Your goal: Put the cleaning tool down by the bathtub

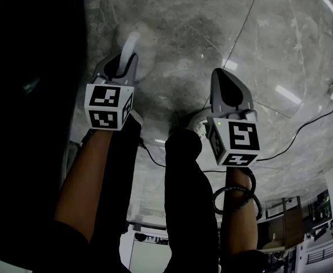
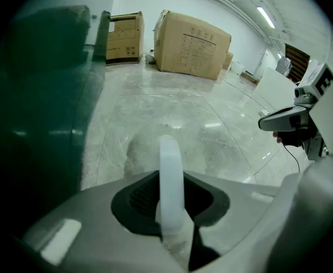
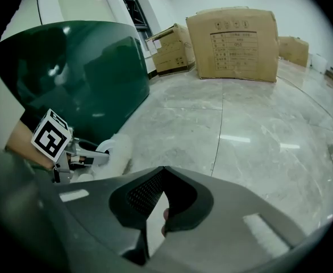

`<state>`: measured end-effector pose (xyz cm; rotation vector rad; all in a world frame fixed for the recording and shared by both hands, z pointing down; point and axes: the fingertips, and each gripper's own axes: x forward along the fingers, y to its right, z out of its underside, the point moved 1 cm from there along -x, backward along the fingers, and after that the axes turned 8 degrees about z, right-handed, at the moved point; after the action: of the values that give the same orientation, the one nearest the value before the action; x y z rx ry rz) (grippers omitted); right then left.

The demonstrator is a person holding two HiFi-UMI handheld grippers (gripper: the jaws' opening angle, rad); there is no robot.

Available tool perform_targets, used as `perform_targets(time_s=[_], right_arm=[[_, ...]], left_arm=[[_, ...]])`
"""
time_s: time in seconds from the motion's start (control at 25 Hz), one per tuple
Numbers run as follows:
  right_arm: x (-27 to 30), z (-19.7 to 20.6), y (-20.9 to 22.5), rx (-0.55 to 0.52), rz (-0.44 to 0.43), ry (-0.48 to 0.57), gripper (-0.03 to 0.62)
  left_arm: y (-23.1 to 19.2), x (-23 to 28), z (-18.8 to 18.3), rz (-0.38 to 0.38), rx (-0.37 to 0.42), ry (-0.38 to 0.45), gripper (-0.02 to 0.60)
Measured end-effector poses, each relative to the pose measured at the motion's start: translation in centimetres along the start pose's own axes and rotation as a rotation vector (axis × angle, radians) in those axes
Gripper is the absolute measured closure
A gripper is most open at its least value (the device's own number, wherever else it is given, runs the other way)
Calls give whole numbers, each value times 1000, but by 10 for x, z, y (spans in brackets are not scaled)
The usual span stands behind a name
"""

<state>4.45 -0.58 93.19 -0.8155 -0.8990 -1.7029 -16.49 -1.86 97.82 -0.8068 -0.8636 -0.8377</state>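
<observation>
Left claw (image 2: 170, 203) grips cleaning tool (image 2: 170, 158); marble floor (image 2: 212, 115), cardboard boxes (image 2: 192, 44) beyond.

White tool (image 2: 170, 178) beside green tub (image 3: 81, 78)
Its pale curved handle stands upright, gripped; the fluffy head points toward the floor (image 2: 212, 118), near the tub's glossy wall.

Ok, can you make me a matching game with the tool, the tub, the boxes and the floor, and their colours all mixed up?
Things:
1. tool
2. tub
3. boxes
4. floor

Colours:
A. brown
B. grey
C. white
D. dark green

Pairs: 1-C, 2-D, 3-A, 4-B.
</observation>
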Motion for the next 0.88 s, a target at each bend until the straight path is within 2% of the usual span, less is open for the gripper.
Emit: perform_targets(time_s=[0.52,0.88], right_arm=[[5,11,8,11,6,-19,576],[6,13,4,0,-2,-22,576]], left_arm=[[-4,15,5,-2,22,-5,499],[-4,18,5,18,7,1,497]])
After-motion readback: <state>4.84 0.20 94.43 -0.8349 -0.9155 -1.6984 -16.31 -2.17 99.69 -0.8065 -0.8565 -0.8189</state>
